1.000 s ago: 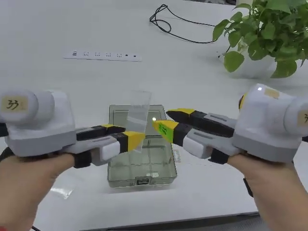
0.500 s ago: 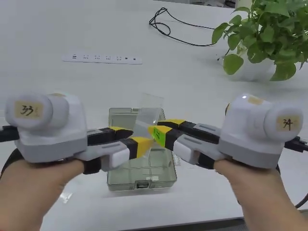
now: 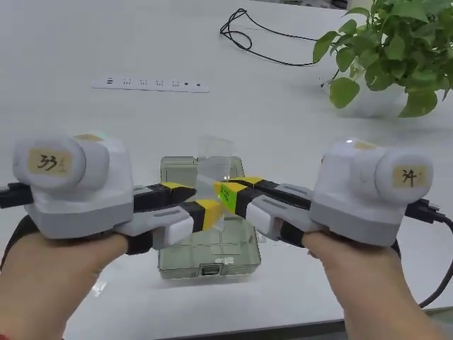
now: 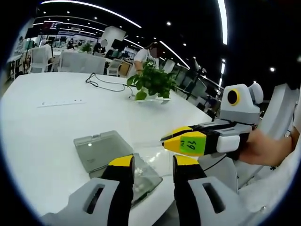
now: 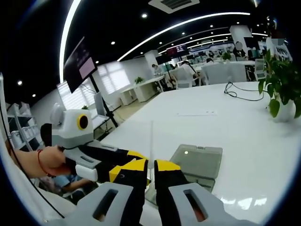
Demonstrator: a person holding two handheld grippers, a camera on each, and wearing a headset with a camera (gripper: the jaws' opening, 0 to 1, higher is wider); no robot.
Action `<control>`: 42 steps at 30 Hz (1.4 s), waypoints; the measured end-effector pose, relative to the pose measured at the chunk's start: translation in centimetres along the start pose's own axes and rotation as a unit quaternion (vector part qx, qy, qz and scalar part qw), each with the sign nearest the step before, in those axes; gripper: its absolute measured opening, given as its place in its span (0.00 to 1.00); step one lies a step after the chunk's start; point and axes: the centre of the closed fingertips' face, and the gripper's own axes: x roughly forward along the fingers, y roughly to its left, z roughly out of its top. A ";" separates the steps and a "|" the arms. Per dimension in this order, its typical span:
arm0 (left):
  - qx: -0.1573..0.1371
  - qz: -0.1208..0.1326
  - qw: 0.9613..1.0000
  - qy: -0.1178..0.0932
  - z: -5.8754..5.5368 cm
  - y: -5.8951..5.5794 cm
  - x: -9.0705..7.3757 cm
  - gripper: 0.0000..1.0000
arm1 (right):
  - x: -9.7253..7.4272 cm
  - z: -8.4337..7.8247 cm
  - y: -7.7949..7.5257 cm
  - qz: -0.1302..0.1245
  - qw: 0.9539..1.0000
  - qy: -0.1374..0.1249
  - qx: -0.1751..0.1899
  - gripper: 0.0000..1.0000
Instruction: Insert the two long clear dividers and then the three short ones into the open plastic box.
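**Item 1, divider** [image 3: 214, 159]. A clear sheet held upright above the box, with its top edge higher than both tools. We cannot tell whether it is a long one or a short one.

**Item 2, right gripper** [image 5: 151, 167]. Its jaws are nearly together, and the sheet runs edge-on between them. We read this as a firm pinch on the divider.

**Item 3, left gripper** [image 4: 151, 165]. Its jaws stand apart with the sheet's lower part in the gap. We see no clamp here, so it acts as a guide at most.

**Item 4, box** [image 3: 177, 263]. It sits on the table [image 3: 85, 42] directly below the tools, with its lid [image 3: 177, 168] folded back on the far side. Faint grid lines show inside, but we cannot tell whether they are slots or dividers already fitted.

**Item 5, surroundings.** A power strip [image 3: 150, 84], a cable [image 3: 262, 42] and a plant [image 3: 389, 49], all well away from the work.

**Handling note.** We judge the step to be lowering the sheet into its slots.
- Keep the sheet vertical and square to the box walls.
- Hold the right-hand pinch high on the sheet so the bottom edge stays free.
- Use the left tool to steady the lower corner, not to squeeze it.
- Seat one end in its slot first, then press the other end down evenly.
- A tilted sheet is likely to jam or bow.
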 end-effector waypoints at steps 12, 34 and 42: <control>0.008 -0.006 1.000 0.008 -0.6 -0.2 0.0 0.34 | 0.2 0.1 0.0 -0.003 1.000 0.005 0.006 0.06; 0.127 -0.026 0.991 0.018 -3.7 2.5 -3.0 0.71 | 0.0 -0.4 -4.2 -0.050 0.996 0.047 0.051 0.06; 0.181 -0.047 0.981 0.051 -5.9 3.5 -3.2 0.86 | 0.8 -2.6 -6.2 -0.084 0.984 0.119 0.106 0.06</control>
